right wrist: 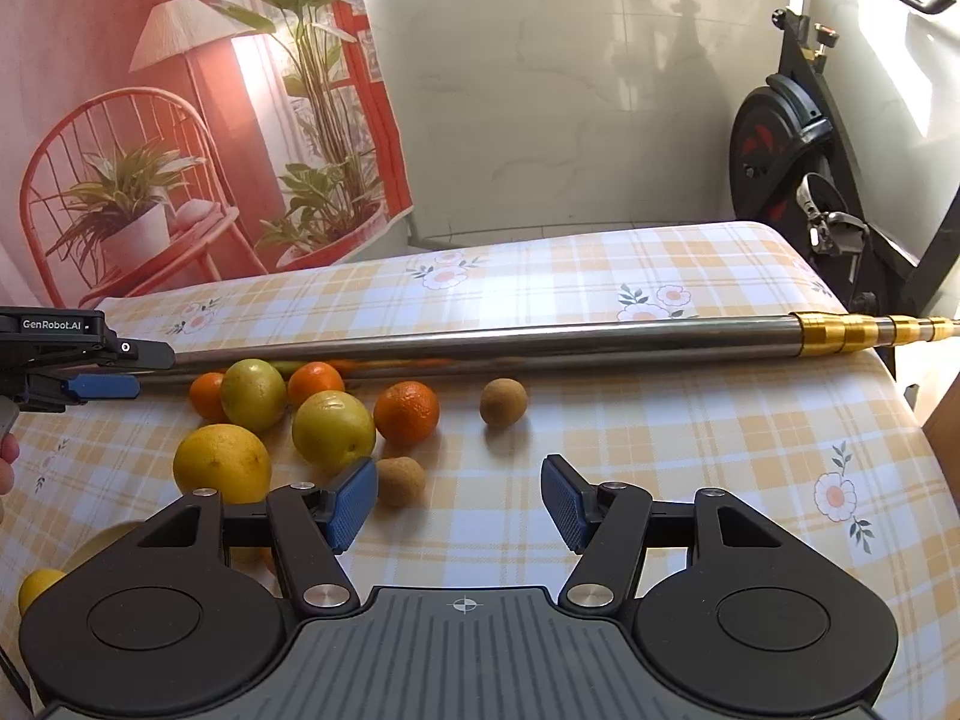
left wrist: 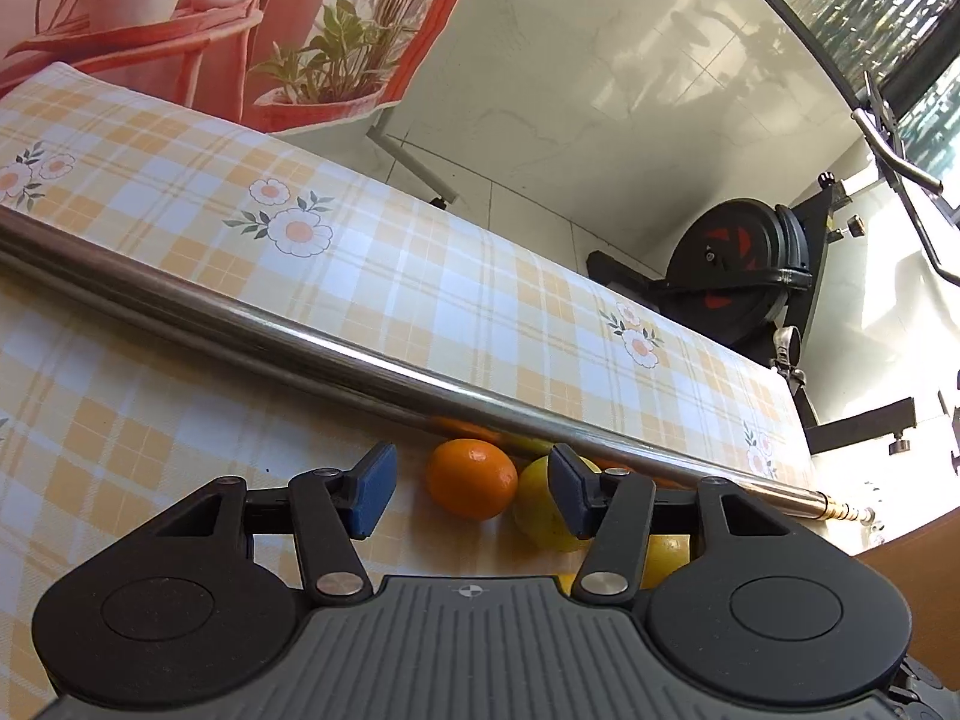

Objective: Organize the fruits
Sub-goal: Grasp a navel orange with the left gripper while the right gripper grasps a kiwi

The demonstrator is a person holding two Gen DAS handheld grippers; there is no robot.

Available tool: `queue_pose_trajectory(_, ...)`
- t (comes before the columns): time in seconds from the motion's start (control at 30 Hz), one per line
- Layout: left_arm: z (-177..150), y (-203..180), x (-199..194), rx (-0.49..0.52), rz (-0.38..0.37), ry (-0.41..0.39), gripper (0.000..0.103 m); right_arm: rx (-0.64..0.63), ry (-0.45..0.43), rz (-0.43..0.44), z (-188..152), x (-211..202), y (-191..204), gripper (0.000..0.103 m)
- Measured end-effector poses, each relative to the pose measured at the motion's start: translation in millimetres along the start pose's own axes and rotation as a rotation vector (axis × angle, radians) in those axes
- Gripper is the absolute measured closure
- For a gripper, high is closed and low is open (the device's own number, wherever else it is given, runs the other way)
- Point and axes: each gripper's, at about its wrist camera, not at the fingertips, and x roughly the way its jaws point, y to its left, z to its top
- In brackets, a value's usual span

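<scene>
Checked tablecloth [right wrist: 660,450]: loose fruits [right wrist: 333,427].

left gripper [right wrist: 102,387] cut off by the right view's left edge, only one blue pad and part of the body show, spread of its fingers unreadable there. yellow fruit [right wrist: 36,591] at bottom left half hidden behind right gripper body. another yellow fruit [left wrist: 666,558] in left view mostly behind the finger linkage. pale yellow-green fruit [left wrist: 540,507] partly covered by a blue pad. small orange [right wrist: 207,396] tucked behind a green fruit [right wrist: 253,393]. metal pole [right wrist: 480,336] runs off frame at its gold tip. exercise bike [right wrist: 786,144] cropped at the right edge.
</scene>
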Motion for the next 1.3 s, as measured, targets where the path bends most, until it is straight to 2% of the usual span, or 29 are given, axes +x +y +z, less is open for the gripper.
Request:
queue_pose_trajectory(0.2, 3, 11, 18, -0.083, -0.012, 0.038, 0.054, -0.004, 0.007, 0.012, 1, 6, -2, 0.046)
queue_pose_trajectory(0.43, -2, 12, 27, -0.113, -0.015, 0.036, 0.056, -0.009, 0.018, 0.016, 1, 10, -2, 0.046)
queue_pose_trajectory(0.5, -3, 14, 29, -0.127, -0.016, 0.035, 0.062, -0.011, 0.022, 0.014, 1, 11, -2, 0.046)
queue_pose_trajectory(0.57, -4, 17, 26, -0.135, -0.030, 0.035, 0.062, -0.011, 0.024, 0.014, 0, 11, -2, 0.046)
queue_pose_trajectory(0.77, -10, 19, 6, -0.066, -0.019, -0.002, 0.063, -0.026, 0.027, 0.009, 1, 16, -3, 0.046)
queue_pose_trajectory(0.97, -20, 8, -32, 0.086, -0.013, -0.072, 0.063, -0.068, -0.020, -0.015, 10, 31, -9, 0.049)
queue_pose_trajectory(1.03, -24, 4, -43, 0.135, -0.016, -0.090, 0.063, -0.076, -0.016, -0.019, 14, 42, -10, 0.058)
queue_pose_trajectory(1.3, -41, -13, -71, 0.257, -0.031, -0.135, 0.062, -0.109, 0.018, -0.051, 21, 80, -8, 0.069)
